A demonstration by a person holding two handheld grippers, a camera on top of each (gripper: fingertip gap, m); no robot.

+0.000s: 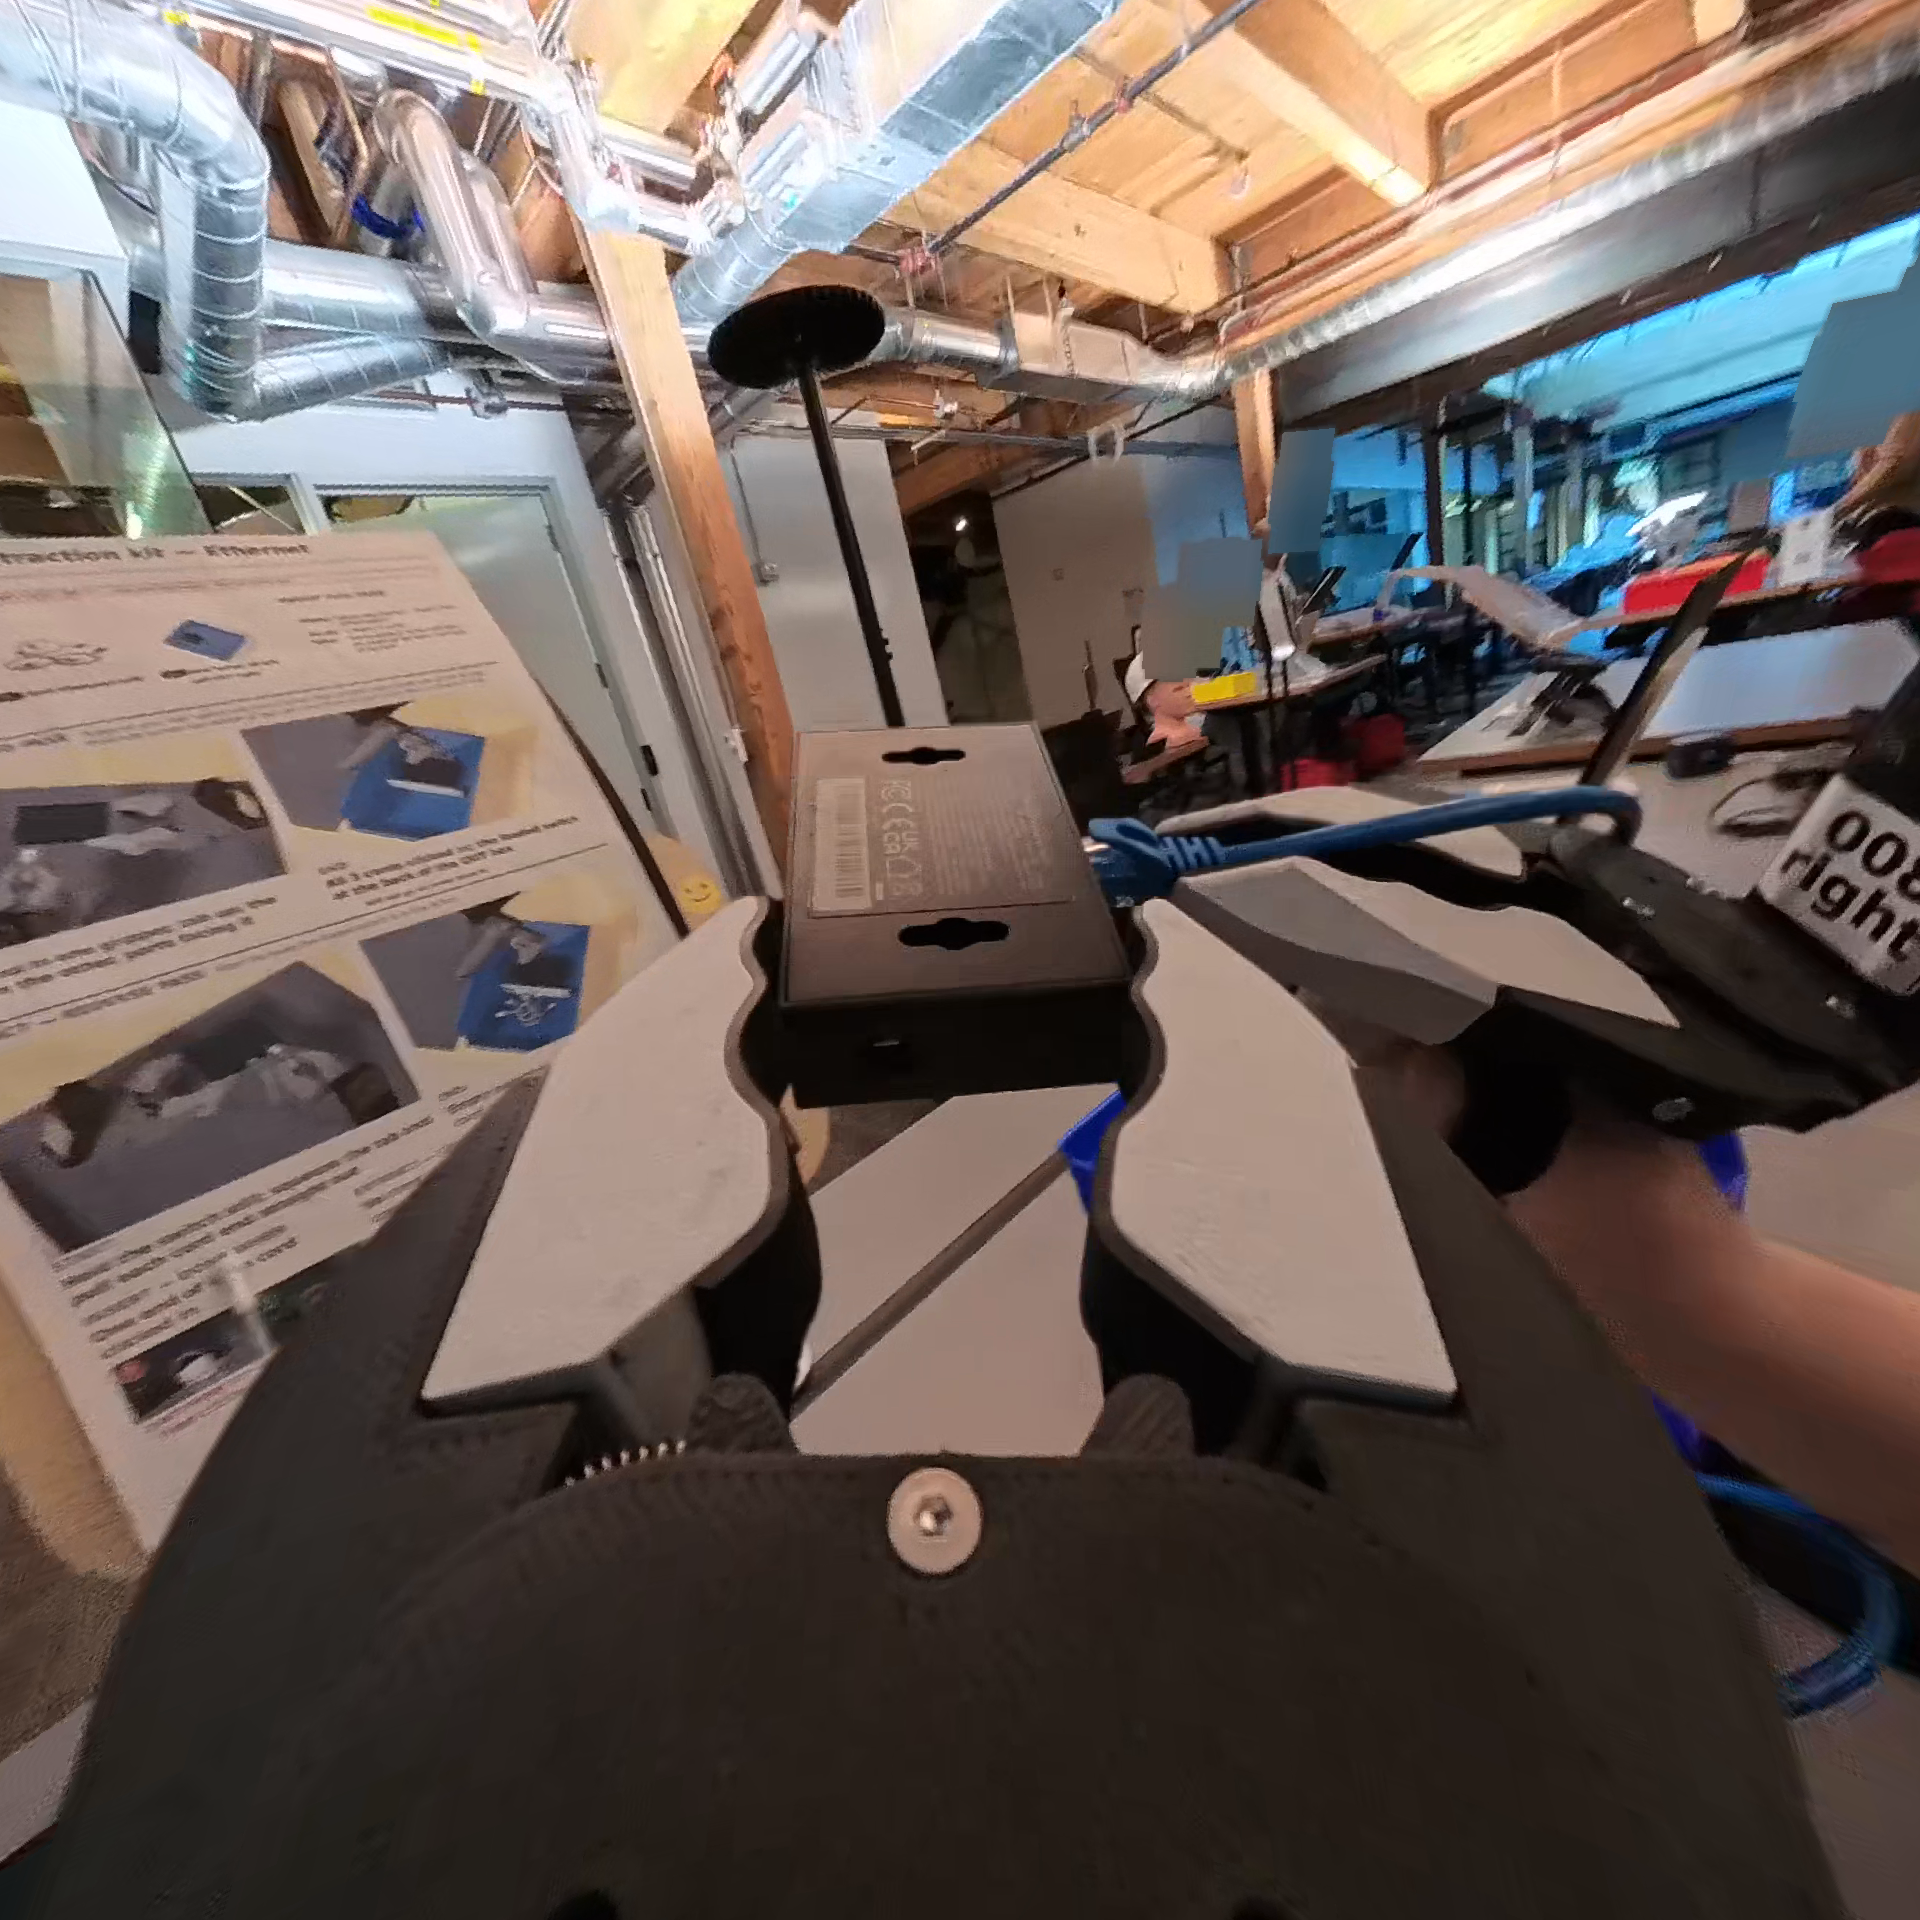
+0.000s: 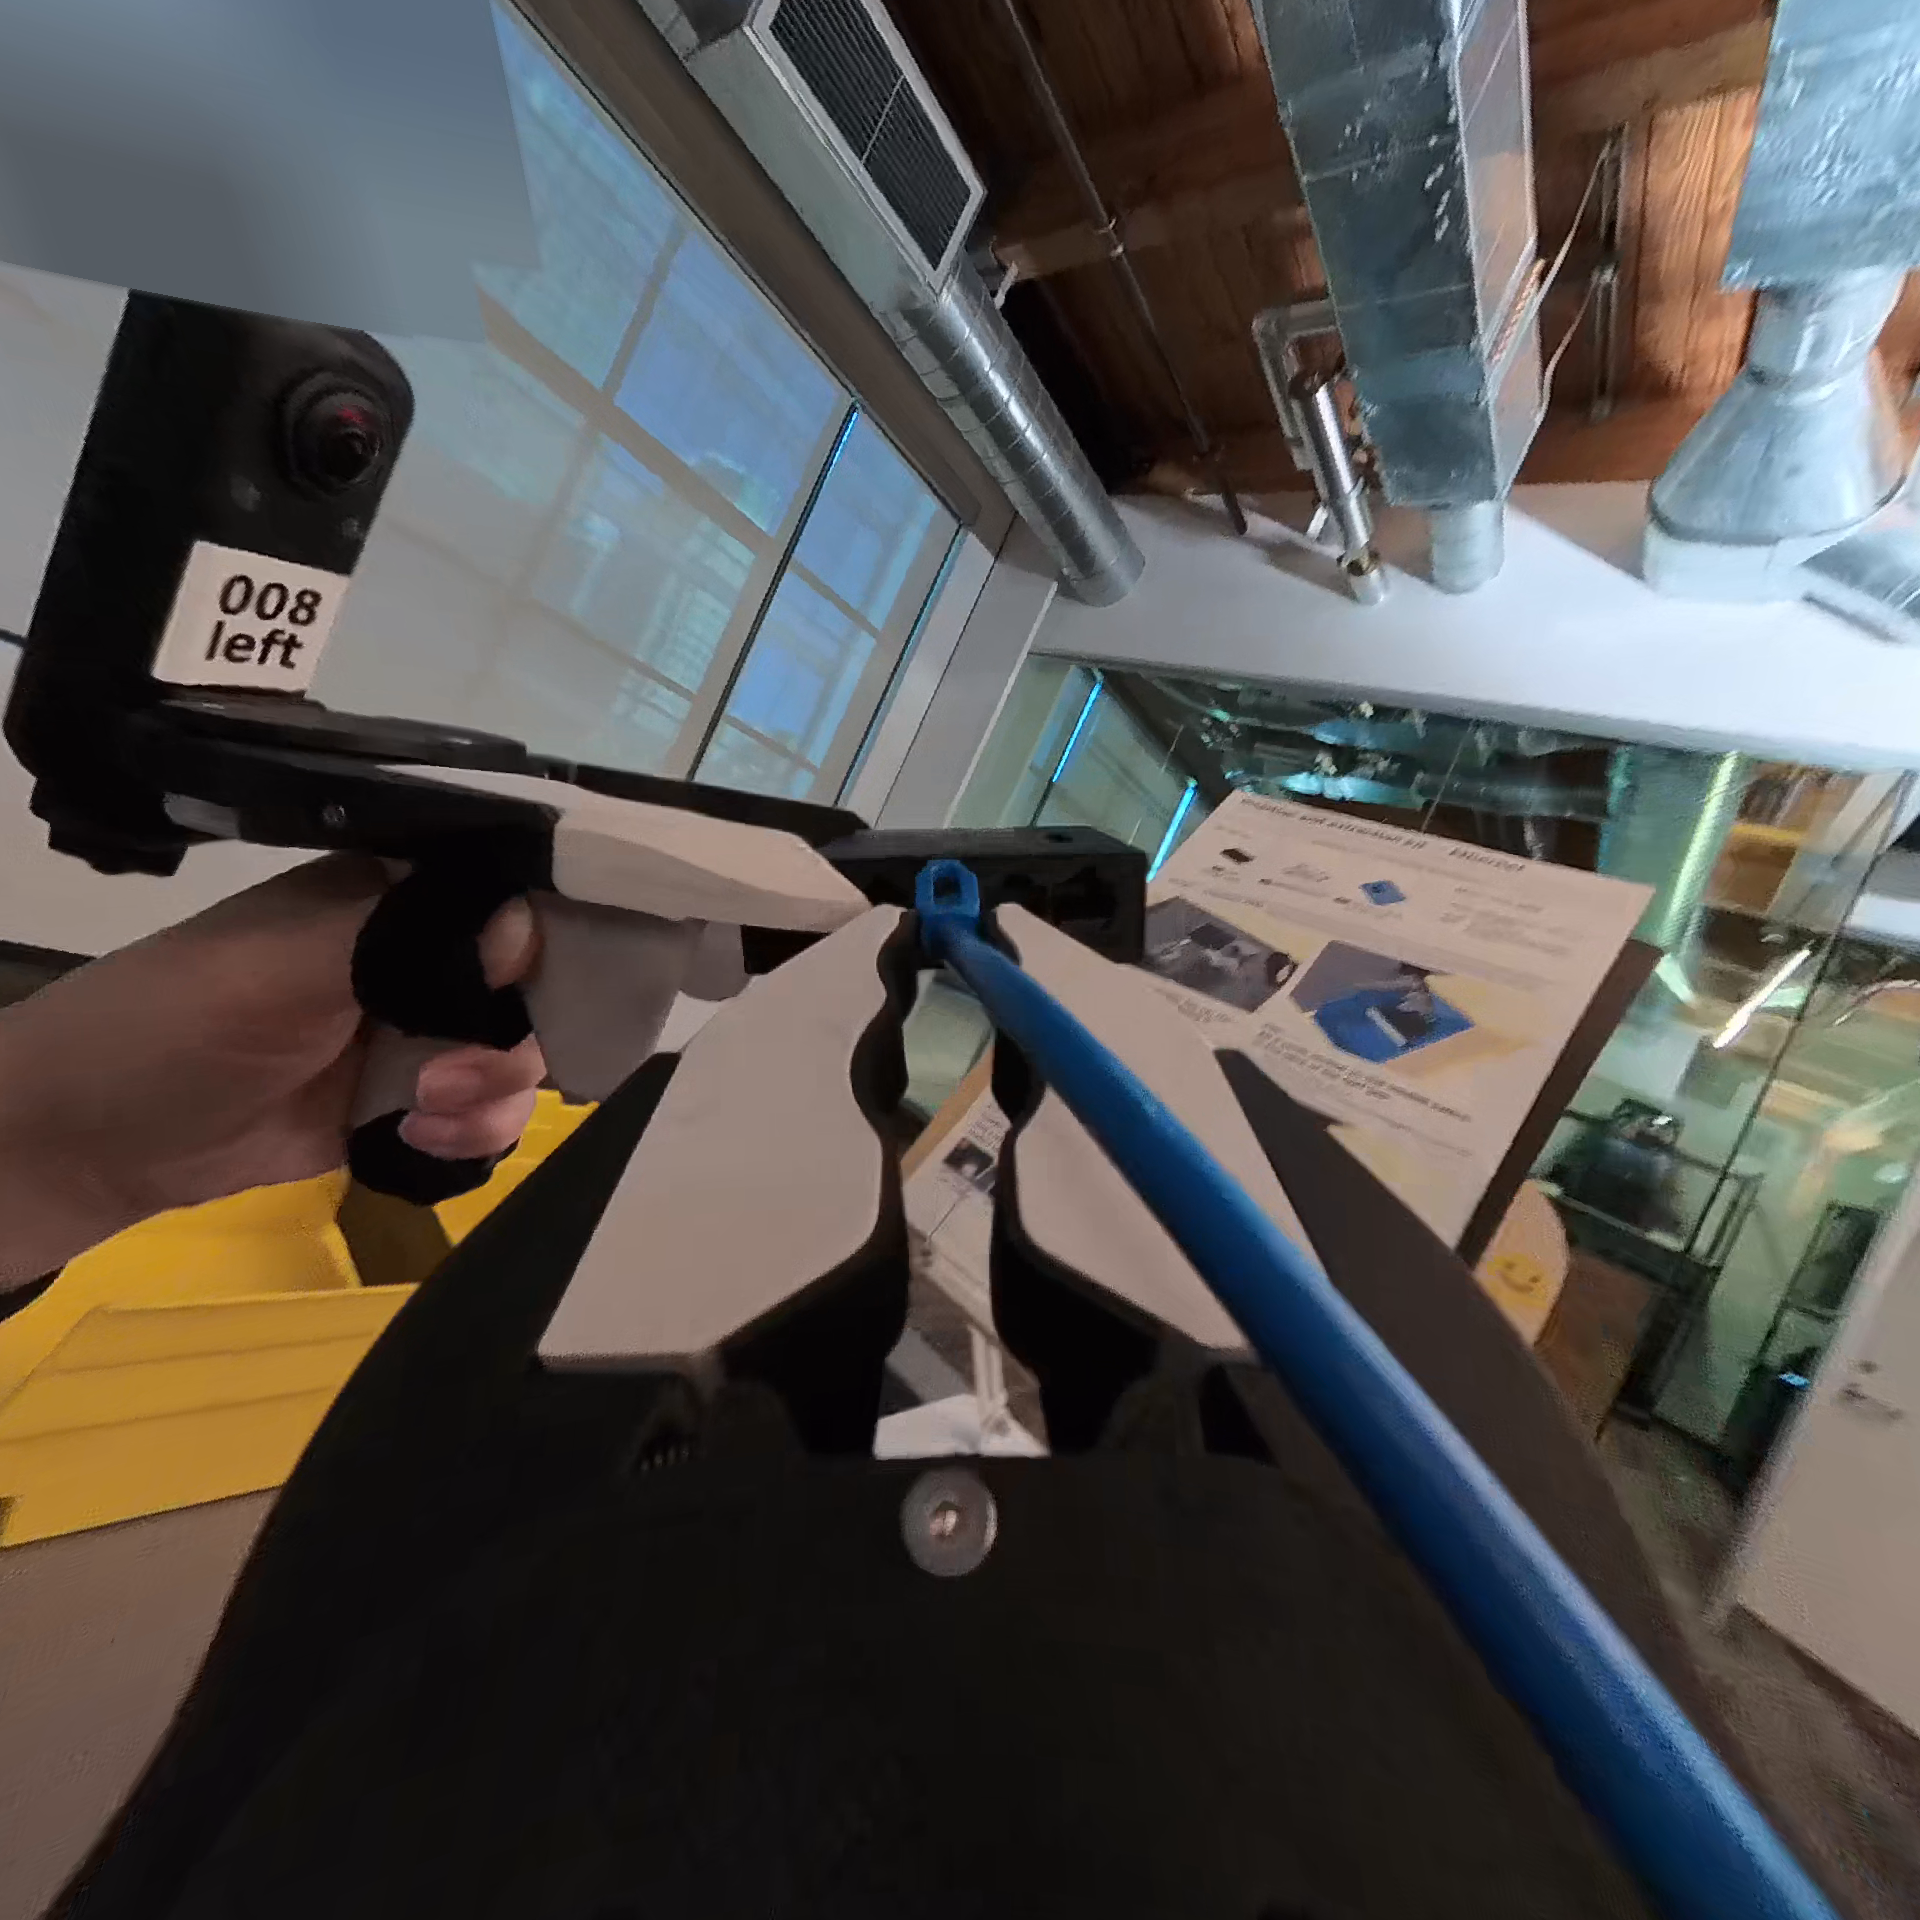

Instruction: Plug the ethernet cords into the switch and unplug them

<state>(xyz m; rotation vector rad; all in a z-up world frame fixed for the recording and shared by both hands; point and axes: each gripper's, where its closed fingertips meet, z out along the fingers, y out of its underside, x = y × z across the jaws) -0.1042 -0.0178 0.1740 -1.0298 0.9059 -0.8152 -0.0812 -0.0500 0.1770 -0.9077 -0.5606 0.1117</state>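
My left gripper [image 1: 951, 920] is shut on the black switch [image 1: 935, 831] and holds it up in the air, underside with its label facing the camera. My right gripper [image 2: 948, 920] is shut on the blue ethernet cord [image 2: 1247, 1195] just behind its plug [image 2: 943, 891]. The plug is at the port face of the switch [image 2: 1039, 868]; I cannot tell if it is seated. In the left wrist view the right gripper [image 1: 1195, 862] comes in from the right, with the plug [image 1: 1127, 857] against the switch's right side. The left gripper [image 2: 821, 883] shows at left.
An instruction poster [image 1: 260, 831] stands to the left, also in the right wrist view [image 2: 1351, 987]. A yellow bin [image 2: 208, 1351] lies below the hand on the left gripper. A blue bin [image 1: 1086, 1143] and a black pole stand [image 1: 852, 540] are near. Work tables [image 1: 1662, 707] stand far right.
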